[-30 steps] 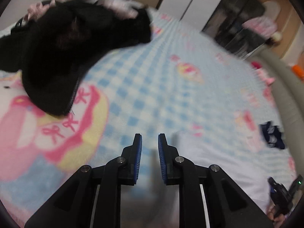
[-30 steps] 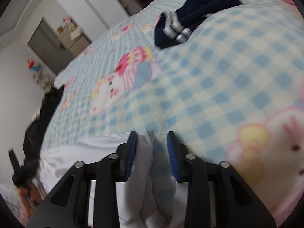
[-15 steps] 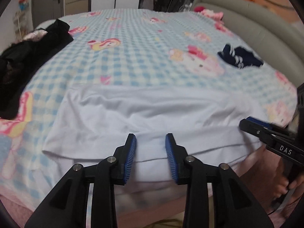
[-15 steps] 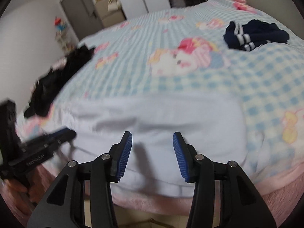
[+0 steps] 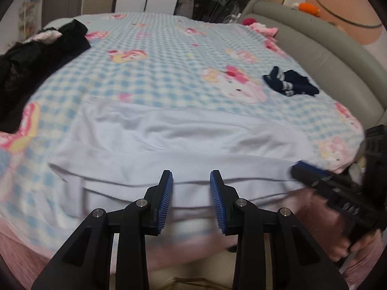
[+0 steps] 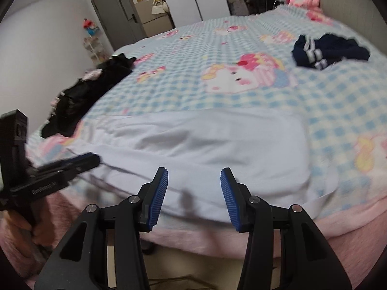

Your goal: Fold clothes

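Note:
A white garment (image 5: 174,145) (image 6: 217,142) lies spread and partly folded along the near edge of the bed. My left gripper (image 5: 191,176) is open just short of its near hem, with nothing between the fingers. My right gripper (image 6: 193,174) is also open, wider, hovering over the garment's front edge. Each gripper shows in the other's view: the right one (image 5: 338,193) at the garment's right end, the left one (image 6: 60,169) at its left end, both held by a hand.
A checked blue blanket (image 5: 169,60) with cartoon prints covers the bed. A black clothes pile (image 5: 36,60) (image 6: 89,91) lies at the left, a folded navy garment (image 5: 290,84) (image 6: 329,50) at the right. A grey padded headboard (image 5: 326,48) runs along the right side.
Both grippers have let go of the white garment and pulled back from over the bed to its near edge. The right gripper's jaws have opened wider.

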Motion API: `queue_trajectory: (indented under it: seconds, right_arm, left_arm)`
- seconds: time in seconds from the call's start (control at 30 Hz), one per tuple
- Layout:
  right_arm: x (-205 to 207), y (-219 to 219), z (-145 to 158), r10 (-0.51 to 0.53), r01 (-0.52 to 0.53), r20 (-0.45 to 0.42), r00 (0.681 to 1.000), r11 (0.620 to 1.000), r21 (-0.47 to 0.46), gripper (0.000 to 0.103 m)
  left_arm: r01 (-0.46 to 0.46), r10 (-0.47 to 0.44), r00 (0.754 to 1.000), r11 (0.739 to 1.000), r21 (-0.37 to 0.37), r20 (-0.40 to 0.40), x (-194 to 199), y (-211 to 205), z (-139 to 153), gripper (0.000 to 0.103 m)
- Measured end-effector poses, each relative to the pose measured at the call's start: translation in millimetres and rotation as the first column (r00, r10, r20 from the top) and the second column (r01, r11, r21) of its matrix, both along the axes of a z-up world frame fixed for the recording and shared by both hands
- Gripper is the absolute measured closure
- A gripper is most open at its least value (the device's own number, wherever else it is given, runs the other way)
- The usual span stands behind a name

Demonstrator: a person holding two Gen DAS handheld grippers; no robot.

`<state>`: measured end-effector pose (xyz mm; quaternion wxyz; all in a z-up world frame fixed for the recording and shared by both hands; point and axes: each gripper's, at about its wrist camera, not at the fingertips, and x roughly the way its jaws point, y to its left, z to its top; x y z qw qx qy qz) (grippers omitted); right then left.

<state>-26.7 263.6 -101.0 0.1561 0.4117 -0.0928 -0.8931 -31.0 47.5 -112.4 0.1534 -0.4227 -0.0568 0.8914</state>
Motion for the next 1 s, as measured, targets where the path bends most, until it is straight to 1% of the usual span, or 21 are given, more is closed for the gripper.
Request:
queue_trajectory:
  seconds: [0.07,0.13,0.23,0.33,0.4,0.5,0.53,0.6,0.67,0.83,0.9,0.93,0.97,1.0]
  right_arm:
    - [0,-8,-3,0.016,-0.016,0.008,1.000,1.000,0.015,0.056]
    - [1,-15,-5,0.033,-0.033,0.015,0.999,0.999,0.029,0.056]
    - [1,-23,-9,0.049,-0.050,0.028,0.998,0.997,0.051,0.055]
    - [1,-29,-14,0.056,-0.060,0.038,0.998,0.994,0.090,0.055]
    - [1,-29,-13,0.057,-0.061,0.037,0.998,0.994,0.095,0.054]
    - [2,-26,-10,0.051,-0.054,0.035,0.998,0.995,0.084,0.054]
    - [2,-25,-9,0.048,-0.051,0.034,0.998,0.995,0.082,0.053]
    - [2,-25,-10,0.048,-0.051,0.036,0.998,0.995,0.081,0.049]
    - [1,-25,-11,0.049,-0.052,0.039,0.998,0.995,0.081,0.049]
    - [-1,-24,-15,0.051,-0.054,0.046,0.998,0.995,0.081,0.048]
    - [-1,-24,-16,0.051,-0.055,0.049,0.998,0.995,0.080,0.048]
    - [-2,-24,-16,0.051,-0.055,0.050,0.997,0.995,0.079,0.048]
    - [-2,-24,-16,0.051,-0.055,0.051,0.997,0.995,0.079,0.048]
    - [-2,-24,-17,0.051,-0.055,0.052,0.997,0.995,0.078,0.048]
  left_arm:
    - [0.013,-0.013,1.000,0.998,-0.056,0.000,1,9,-5,0.069]
    - [0.003,-0.003,1.000,0.994,-0.110,-0.005,1,12,-8,0.069]
    - [0.004,-0.009,1.000,0.981,-0.192,-0.026,-3,20,-5,0.068]
    - [0.029,-0.041,0.999,0.956,-0.291,-0.035,-6,32,-4,0.058]
    - [0.072,-0.083,0.996,0.932,-0.354,-0.017,-7,43,-5,0.057]
    - [0.110,-0.123,0.992,0.909,-0.401,-0.007,-3,52,-8,0.056]
    - [0.114,-0.128,0.992,0.903,-0.415,-0.006,-5,54,-10,0.055]
    - [0.118,-0.133,0.991,0.891,-0.439,-0.004,-8,58,-14,0.055]
    - [0.106,-0.128,0.991,0.897,-0.429,-0.024,-14,59,-11,0.055]
    - [0.090,-0.124,0.990,0.925,-0.369,-0.067,-27,60,-4,0.055]
    - [0.113,-0.149,0.986,0.928,-0.355,-0.076,-26,61,-5,0.069]
    - [0.127,-0.163,0.984,0.929,-0.348,-0.076,-26,62,-6,0.084]
    - [0.141,-0.177,0.981,0.930,-0.340,-0.077,-25,63,-7,0.092]
    - [0.148,-0.188,0.978,0.928,-0.342,-0.089,-23,63,-8,0.095]
